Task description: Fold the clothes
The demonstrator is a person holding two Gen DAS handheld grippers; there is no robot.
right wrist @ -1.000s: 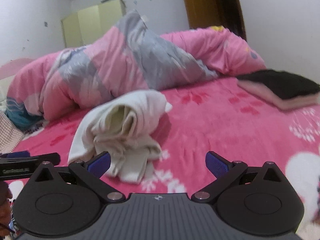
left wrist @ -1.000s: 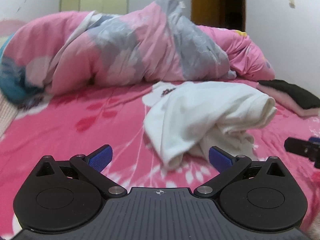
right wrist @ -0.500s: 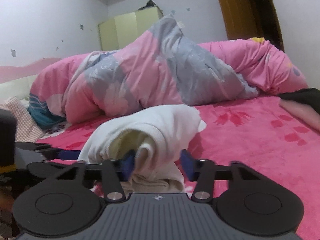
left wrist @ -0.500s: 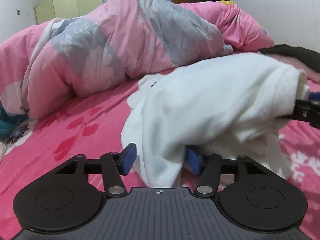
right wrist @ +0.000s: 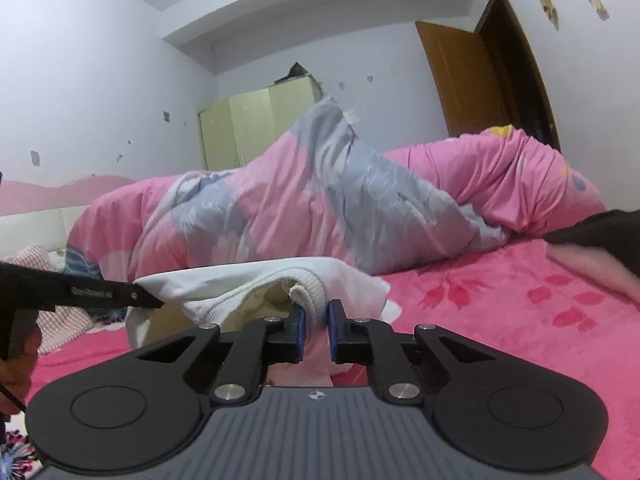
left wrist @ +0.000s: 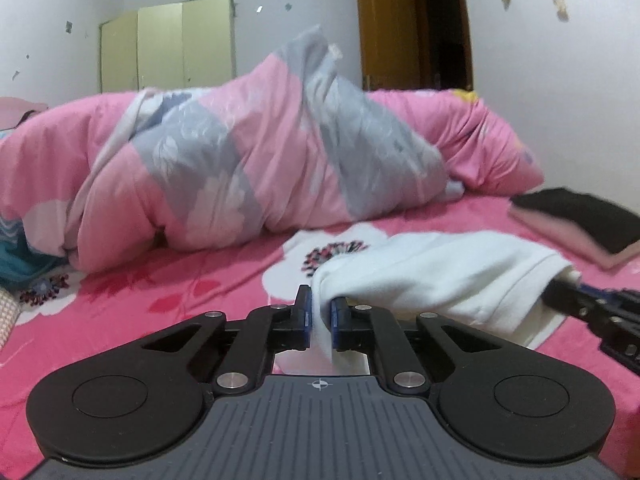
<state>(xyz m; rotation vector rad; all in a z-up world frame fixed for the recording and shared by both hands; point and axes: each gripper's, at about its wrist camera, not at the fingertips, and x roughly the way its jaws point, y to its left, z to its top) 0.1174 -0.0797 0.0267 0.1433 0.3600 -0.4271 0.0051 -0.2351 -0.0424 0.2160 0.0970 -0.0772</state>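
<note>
A white garment (left wrist: 432,276) is stretched between my two grippers, lifted a little above the pink bedsheet (left wrist: 160,296). My left gripper (left wrist: 321,312) is shut on one edge of it. My right gripper (right wrist: 316,316) is shut on the ribbed hem of the same garment (right wrist: 256,284). The right gripper shows at the right edge of the left wrist view (left wrist: 592,308), and the left gripper shows at the left of the right wrist view (right wrist: 80,292). The garment's underside is hidden.
A bunched pink and grey quilt (left wrist: 248,152) lies across the back of the bed. A folded stack with a black garment on a pink one (left wrist: 580,224) sits at the right. A yellow wardrobe (left wrist: 168,44) and a brown door (left wrist: 388,24) stand behind.
Both grippers closed from open onto the white garment and lifted it, pulling it out sideways from a crumpled heap into a stretched band.
</note>
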